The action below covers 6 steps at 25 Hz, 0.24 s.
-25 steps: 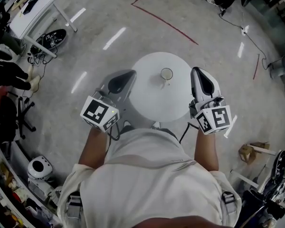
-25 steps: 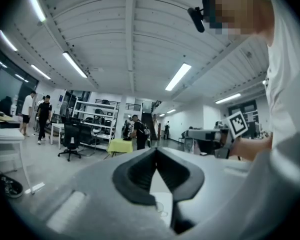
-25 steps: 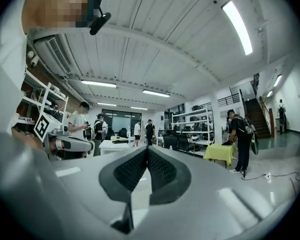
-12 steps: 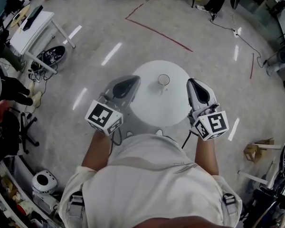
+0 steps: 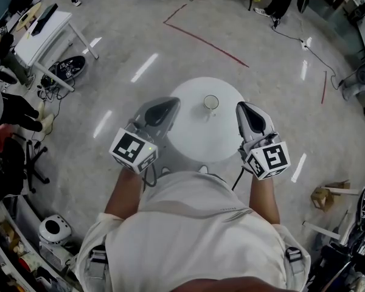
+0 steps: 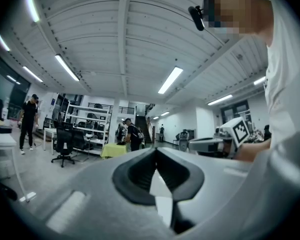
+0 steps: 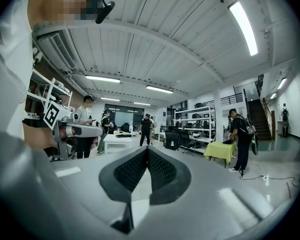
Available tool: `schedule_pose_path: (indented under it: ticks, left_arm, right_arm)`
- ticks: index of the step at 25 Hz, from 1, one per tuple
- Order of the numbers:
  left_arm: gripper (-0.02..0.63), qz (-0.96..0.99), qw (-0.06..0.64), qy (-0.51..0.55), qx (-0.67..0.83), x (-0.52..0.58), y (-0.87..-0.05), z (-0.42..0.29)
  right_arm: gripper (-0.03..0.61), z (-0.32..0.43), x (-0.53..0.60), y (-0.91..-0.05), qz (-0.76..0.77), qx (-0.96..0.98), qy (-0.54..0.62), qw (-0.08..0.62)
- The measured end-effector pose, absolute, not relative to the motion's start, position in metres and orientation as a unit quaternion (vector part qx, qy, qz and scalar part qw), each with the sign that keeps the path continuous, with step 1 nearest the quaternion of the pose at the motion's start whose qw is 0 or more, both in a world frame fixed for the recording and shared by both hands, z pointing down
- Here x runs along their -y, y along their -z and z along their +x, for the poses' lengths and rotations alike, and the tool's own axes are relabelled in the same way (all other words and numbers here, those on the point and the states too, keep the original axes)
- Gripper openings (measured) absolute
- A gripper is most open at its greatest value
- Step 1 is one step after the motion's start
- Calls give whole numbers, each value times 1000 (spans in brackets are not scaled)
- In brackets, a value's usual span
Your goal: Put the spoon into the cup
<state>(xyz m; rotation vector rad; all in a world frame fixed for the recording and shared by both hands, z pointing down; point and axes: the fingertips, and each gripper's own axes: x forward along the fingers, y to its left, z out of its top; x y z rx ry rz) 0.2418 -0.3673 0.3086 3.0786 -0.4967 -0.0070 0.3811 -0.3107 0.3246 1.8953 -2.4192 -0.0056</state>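
A small clear cup (image 5: 211,103) stands near the far middle of the round white table (image 5: 198,139). A thin pale piece pokes from the cup toward me; it is too small to tell whether it is the spoon. My left gripper (image 5: 172,101) hovers at the table's left edge, shut and empty. My right gripper (image 5: 243,106) hangs over the right edge, also shut and empty. Both gripper views look out level across the room, with the left gripper (image 6: 156,149) and the right gripper (image 7: 147,148) each showing tips pressed together. Neither of them shows the cup or table.
A white desk (image 5: 41,18) stands far left with shoes and cables under it. Red tape (image 5: 208,39) marks the floor beyond the table. A cardboard box (image 5: 323,195) lies at the right. People, shelving and office chairs (image 6: 64,143) fill the room's far side.
The head view has shifted a little, so the table sits slightly lower in the picture. Both grippers stay shut beside the table and have edged slightly inward toward the cup.
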Motion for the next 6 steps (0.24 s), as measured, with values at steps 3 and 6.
schedule_pose_path:
  ticks: [3, 6]
  left_arm:
    - [0, 987, 13, 3, 160, 367, -309, 242]
    - [0, 987, 13, 1, 159, 368, -309, 241]
  right_arm:
    - [5, 381, 312, -325, 613, 789, 2, 39]
    - [5, 381, 315, -324, 614, 788, 0, 42]
